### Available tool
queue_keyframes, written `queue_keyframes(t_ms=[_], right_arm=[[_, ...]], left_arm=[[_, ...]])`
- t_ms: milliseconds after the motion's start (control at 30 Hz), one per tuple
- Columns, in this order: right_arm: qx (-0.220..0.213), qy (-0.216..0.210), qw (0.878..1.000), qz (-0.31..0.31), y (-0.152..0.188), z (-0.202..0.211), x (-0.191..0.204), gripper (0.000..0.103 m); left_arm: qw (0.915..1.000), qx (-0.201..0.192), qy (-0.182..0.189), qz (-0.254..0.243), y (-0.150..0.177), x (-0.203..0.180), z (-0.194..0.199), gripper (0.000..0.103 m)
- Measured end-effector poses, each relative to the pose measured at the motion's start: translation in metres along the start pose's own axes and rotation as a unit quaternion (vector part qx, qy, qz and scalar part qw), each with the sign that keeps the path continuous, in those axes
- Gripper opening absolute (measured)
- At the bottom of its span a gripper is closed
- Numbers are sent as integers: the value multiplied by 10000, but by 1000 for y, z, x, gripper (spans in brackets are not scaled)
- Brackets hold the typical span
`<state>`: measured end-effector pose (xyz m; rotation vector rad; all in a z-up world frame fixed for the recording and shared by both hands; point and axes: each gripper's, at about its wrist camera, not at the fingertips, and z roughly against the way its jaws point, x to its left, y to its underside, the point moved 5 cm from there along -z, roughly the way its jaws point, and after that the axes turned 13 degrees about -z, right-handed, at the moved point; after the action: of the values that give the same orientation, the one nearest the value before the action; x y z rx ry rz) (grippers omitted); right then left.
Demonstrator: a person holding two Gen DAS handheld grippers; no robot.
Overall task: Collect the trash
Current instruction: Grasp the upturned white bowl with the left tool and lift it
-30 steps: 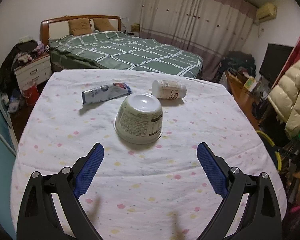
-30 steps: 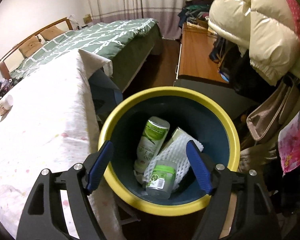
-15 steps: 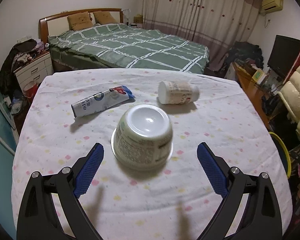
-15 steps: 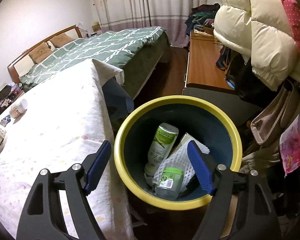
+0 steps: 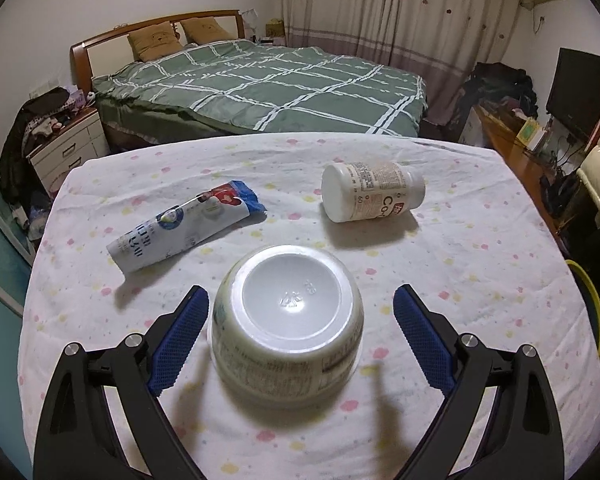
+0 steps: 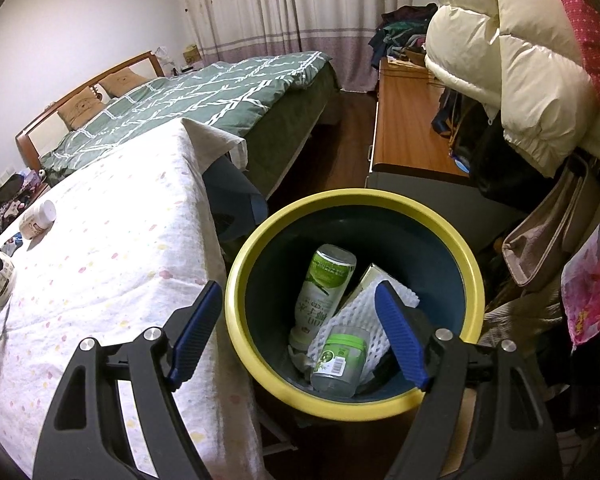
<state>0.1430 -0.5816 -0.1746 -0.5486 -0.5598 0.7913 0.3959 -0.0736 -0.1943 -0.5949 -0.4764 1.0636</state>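
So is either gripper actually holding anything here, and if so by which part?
Nothing is held. The left gripper straddles the upturned bowl, pads apart from it; the right gripper hangs open over the bin.

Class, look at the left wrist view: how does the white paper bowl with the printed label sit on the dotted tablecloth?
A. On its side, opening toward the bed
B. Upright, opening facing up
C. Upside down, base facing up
C: the white paper bowl shows its flat moulded base on top, rim down on the dotted tablecloth.
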Motion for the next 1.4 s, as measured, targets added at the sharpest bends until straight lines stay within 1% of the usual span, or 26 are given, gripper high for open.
queue_keyframes(t_ms=[167, 233, 467, 533, 667, 833, 967, 1067, 1167, 1267, 1400], right_arm=[[9, 6, 10000, -24, 1, -1, -2, 75], [18, 2, 10000, -33, 1, -1, -3, 75], [23, -6, 10000, -24, 2, 0, -4, 75], [-21, -29, 10000, -19, 2, 1, -4, 75], [-123, -68, 9999, 0, 0, 8, -5, 75], [-273, -86, 9996, 55, -3, 26, -12, 75], [-401, -65, 9991, 76, -7, 43, -23, 75], [-518, 18, 9986, 119, -5, 58, -35, 75], [-632, 154, 9977, 166, -1, 74, -50, 75], [-748, 203, 9969, 98, 1, 89, -66, 76], [-891, 301, 9956, 13, 4, 106, -87, 79]], left_arm=[[9998, 140, -126, -37, 1, 0, -9, 85], [9996, 164, -206, -75, 1, 1, -11, 80], [9996, 151, -163, -154, 2, -1, -8, 79], [9997, 102, -102, -199, 2, -7, -2, 79], [9991, -85, -46, -410, -3, -31, 21, 79], [9962, -353, 321, -723, -17, -86, 52, 79], [9899, -506, 738, -1099, -30, -146, 66, 79], [9813, -592, 1116, -1449, -41, -199, 73, 79], [9735, -625, 1394, -1700, -50, -244, 75, 79], [9626, -588, 1720, -2008, -60, -300, 71, 79], [9493, -484, 2007, -2371, -65, -366, 63, 79]])
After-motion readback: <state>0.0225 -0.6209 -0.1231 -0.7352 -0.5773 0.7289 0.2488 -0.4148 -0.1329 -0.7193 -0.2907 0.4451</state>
